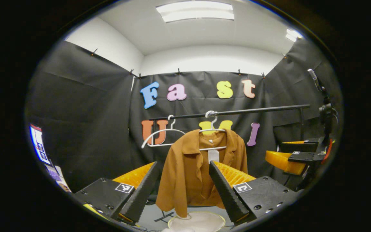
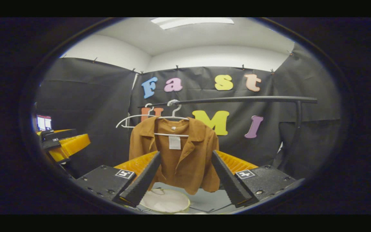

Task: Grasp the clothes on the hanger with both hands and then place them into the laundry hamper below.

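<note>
A brown collared shirt [image 1: 185,154] [image 2: 179,161] hangs on a white hanger [image 1: 212,124] [image 2: 173,112] from a black rail [image 1: 256,110] [image 2: 237,100]. Under it on the floor sits a round white laundry hamper [image 1: 198,222] [image 2: 164,200]. In the left gripper view my left gripper [image 1: 183,163] is open, short of the shirt, and frames it between its fingers. My right gripper [image 2: 186,154] is also open and aimed at the shirt from a distance. Each gripper shows in the other's view: the right one [image 1: 283,159] at the right edge, the left one [image 2: 64,141] at the left edge.
A second, empty white hanger [image 1: 161,132] [image 2: 130,119] hangs on the rail left of the shirt. The rail's upright post [image 2: 296,129] stands at the right. A screen [image 1: 39,145] [image 2: 43,122] glows at the far left. A dark stand with a device [image 1: 324,109] rises at the right.
</note>
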The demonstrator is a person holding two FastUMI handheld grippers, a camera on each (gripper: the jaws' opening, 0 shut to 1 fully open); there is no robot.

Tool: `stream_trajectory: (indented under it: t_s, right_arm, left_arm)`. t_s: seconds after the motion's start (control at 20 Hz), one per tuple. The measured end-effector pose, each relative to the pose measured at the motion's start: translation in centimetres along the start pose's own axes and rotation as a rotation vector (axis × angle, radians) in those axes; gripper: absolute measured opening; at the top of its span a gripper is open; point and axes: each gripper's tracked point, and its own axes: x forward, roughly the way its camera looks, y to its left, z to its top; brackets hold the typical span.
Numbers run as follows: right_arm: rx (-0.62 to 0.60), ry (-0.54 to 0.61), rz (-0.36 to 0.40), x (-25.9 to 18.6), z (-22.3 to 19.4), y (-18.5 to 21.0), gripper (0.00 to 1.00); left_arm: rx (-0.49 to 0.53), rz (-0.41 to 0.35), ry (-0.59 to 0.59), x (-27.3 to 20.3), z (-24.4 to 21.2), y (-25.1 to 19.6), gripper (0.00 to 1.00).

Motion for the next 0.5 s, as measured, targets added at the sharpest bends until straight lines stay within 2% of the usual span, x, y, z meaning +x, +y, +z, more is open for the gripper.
stream_trajectory:
  t_s: [0.05,0.1,0.4,0.45,0.5]
  right_arm:
    - [0.003,0.007,0.002,1.7,-0.5,-0.7,0.97]
    - [0.006,0.012,0.006,3.4,-0.9,-1.3,1.00]
    - [0.019,0.056,0.051,13.2,-3.6,-3.5,1.00]
    - [0.027,0.080,0.065,14.6,-4.2,-3.6,0.97]
    - [0.037,0.090,0.081,15.9,-4.6,-3.5,1.00]
  left_arm:
    - [-0.003,-0.005,0.015,1.7,-0.8,-0.7,1.00]
    - [-0.006,-0.010,0.024,3.2,-1.4,-1.5,1.00]
    - [0.010,0.008,0.058,11.8,-4.7,-3.6,1.00]
    - [0.005,0.015,0.066,13.2,-5.3,-3.8,1.00]
    - [-0.001,0.022,0.072,14.5,-5.9,-3.9,1.00]
